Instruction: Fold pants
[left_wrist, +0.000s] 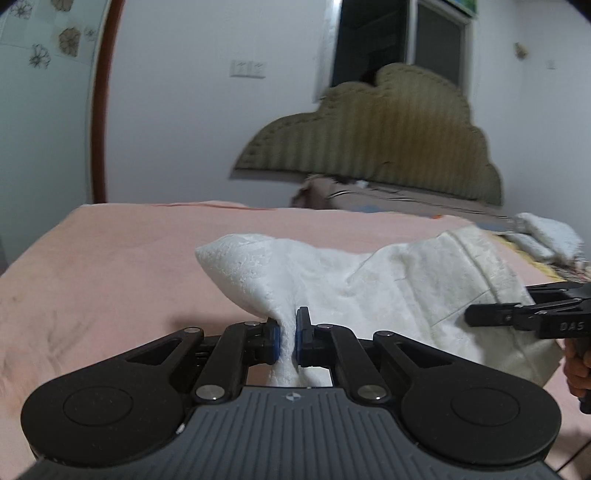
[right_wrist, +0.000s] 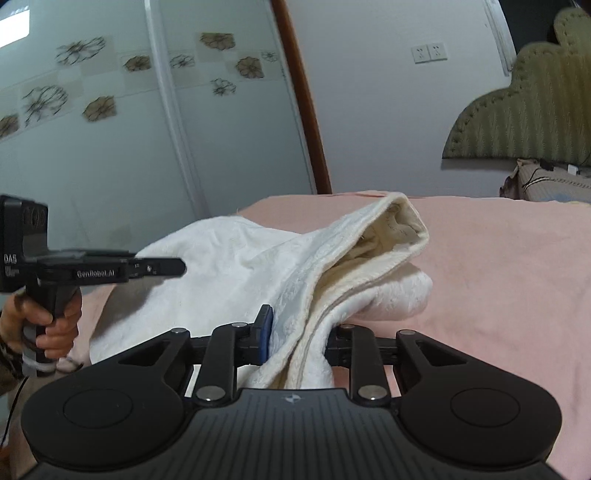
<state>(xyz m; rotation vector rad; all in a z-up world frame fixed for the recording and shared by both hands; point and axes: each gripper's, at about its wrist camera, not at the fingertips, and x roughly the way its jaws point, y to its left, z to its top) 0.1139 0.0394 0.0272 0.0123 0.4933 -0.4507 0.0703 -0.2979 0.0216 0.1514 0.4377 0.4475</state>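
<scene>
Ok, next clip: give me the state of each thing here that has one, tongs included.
left tongs: shut on the white pants.
right tongs: shut on a thicker bunch of the white pants.
white pants: partly lifted, bunched, draped over the pink bedsheet.
pink bedsheet: spread flat, lightly wrinkled.

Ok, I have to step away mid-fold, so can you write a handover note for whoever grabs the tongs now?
Left tongs: shut on a bunched edge of the white textured fabric pants.
Right tongs: shut on another gathered edge of the pants.
Pants: partly lifted, partly resting on the pink bedsheet, crumpled with cream lining showing.
Done: both grips taken.
Left: lay flat, fold, smooth.
</scene>
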